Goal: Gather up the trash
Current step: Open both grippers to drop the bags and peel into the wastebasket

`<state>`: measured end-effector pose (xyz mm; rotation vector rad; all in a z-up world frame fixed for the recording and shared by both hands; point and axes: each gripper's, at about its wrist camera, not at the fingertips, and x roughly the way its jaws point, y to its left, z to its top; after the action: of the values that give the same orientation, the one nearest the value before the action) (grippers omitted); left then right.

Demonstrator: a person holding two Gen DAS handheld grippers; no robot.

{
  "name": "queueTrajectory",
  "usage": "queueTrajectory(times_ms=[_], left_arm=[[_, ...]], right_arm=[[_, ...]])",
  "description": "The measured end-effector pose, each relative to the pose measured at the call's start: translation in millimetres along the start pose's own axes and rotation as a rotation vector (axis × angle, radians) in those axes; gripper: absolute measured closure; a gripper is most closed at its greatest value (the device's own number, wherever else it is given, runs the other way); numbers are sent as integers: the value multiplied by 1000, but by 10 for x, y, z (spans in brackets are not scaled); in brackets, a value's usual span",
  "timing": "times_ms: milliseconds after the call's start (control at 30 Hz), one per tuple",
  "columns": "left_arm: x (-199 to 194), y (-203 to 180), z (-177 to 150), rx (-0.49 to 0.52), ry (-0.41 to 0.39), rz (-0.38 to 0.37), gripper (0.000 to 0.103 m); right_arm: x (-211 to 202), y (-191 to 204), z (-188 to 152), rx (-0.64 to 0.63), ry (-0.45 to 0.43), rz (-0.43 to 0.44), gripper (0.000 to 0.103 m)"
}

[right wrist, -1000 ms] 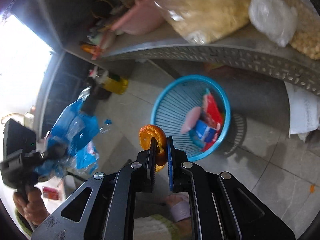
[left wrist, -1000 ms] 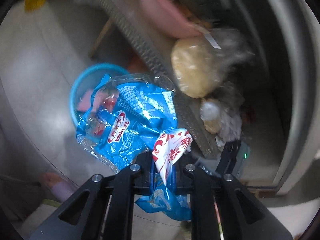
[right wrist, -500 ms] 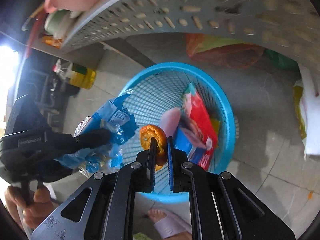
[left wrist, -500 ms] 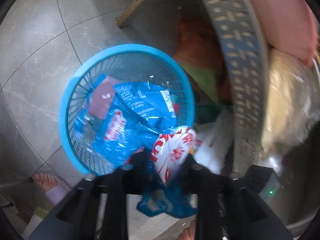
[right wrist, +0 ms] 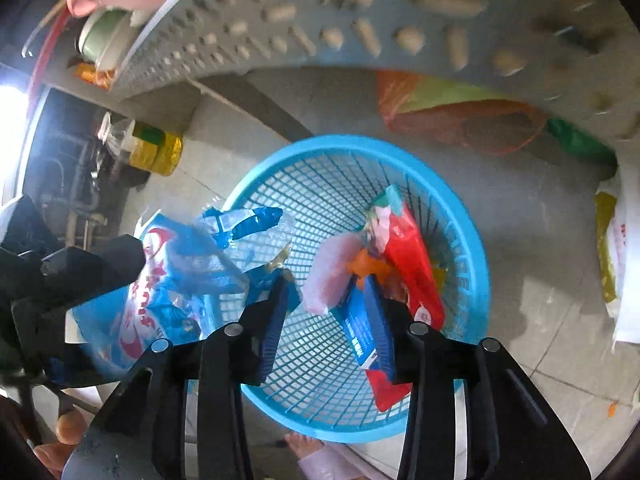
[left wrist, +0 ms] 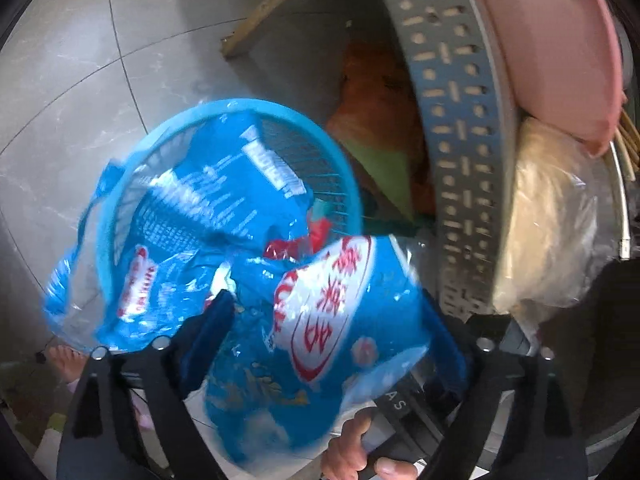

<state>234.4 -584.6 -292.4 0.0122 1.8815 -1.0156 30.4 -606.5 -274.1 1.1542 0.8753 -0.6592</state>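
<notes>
A round blue mesh basket (left wrist: 256, 106) stands on the tiled floor below both grippers. My left gripper (left wrist: 326, 328) hovers over its near rim, jaws opening wide. A crumpled blue and white plastic wrapper (left wrist: 240, 216) hangs blurred between the fingers and spills over the basket; the pads do not press on it. From the right wrist view, the right gripper (right wrist: 326, 304) is over the basket (right wrist: 472, 260), its jaws opening with nothing between them. Just past its fingertips an orange peel (right wrist: 368, 264) lies in the basket, beside a pink piece (right wrist: 332, 272) and a red wrapper (right wrist: 412, 264).
A grey perforated shelf edge (left wrist: 452, 120) overhangs the basket, carrying a pink basin (left wrist: 560, 60) and a clear bag of pale food (left wrist: 548, 220). Orange and green bags (right wrist: 460, 116) lie under it. A yellow bottle (right wrist: 156, 148) stands far left. A person's foot (right wrist: 304, 440) is by the basket.
Both grippers have come down over the basket and their jaws have spread. The blue wrapper has slipped loose from the left jaws. The orange peel has left the right jaws and dropped in.
</notes>
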Motion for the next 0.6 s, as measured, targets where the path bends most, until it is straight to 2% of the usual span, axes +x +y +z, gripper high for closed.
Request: queueTrajectory(times_ms=[100, 300, 433, 600], left_arm=[[-28, -32, -36, 1, 9, -5, 8], [-76, -10, -120, -35, 21, -15, 6], [-146, -17, -222, -34, 14, -24, 6], [-429, -129, -246, -5, -32, -75, 6]], right_arm=[[-208, -99, -19, 17, -40, 9, 64], [-472, -299, -106, 66, -90, 36, 62], [-464, -399, -177, 74, -76, 52, 62], [-447, -452, -284, 99, -67, 61, 62]])
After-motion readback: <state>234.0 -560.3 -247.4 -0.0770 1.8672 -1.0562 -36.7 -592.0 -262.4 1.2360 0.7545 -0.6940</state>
